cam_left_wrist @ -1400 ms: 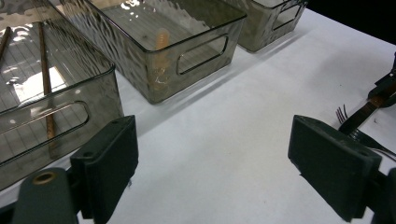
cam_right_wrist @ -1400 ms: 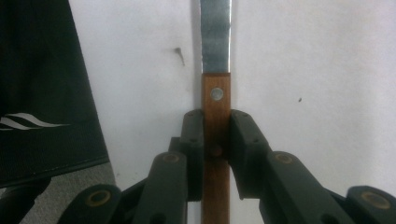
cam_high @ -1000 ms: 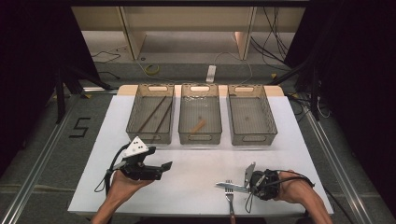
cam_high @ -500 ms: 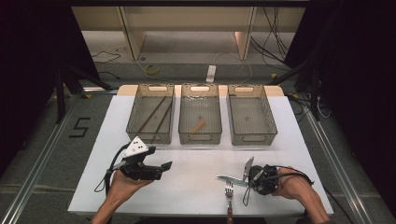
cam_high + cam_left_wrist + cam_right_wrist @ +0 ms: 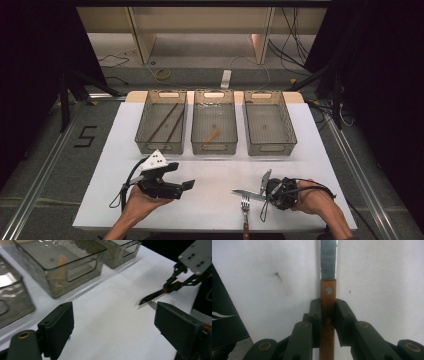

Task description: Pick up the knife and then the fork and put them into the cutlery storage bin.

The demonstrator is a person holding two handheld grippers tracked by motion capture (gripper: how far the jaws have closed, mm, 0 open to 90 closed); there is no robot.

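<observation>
Our right gripper [image 5: 327,315] clamps the wooden handle of a knife [image 5: 246,194], both jaws pressed flat against it, the blade pointing left just above the white table [image 5: 210,200]. A fork [image 5: 245,212] lies on the table right below the blade, tines up toward it. Our left gripper [image 5: 113,322] hangs over the table's near left with its jaws wide apart and nothing between them. Beyond stand three bins [image 5: 214,128]: two sticks in the left one, a small piece in the middle one.
</observation>
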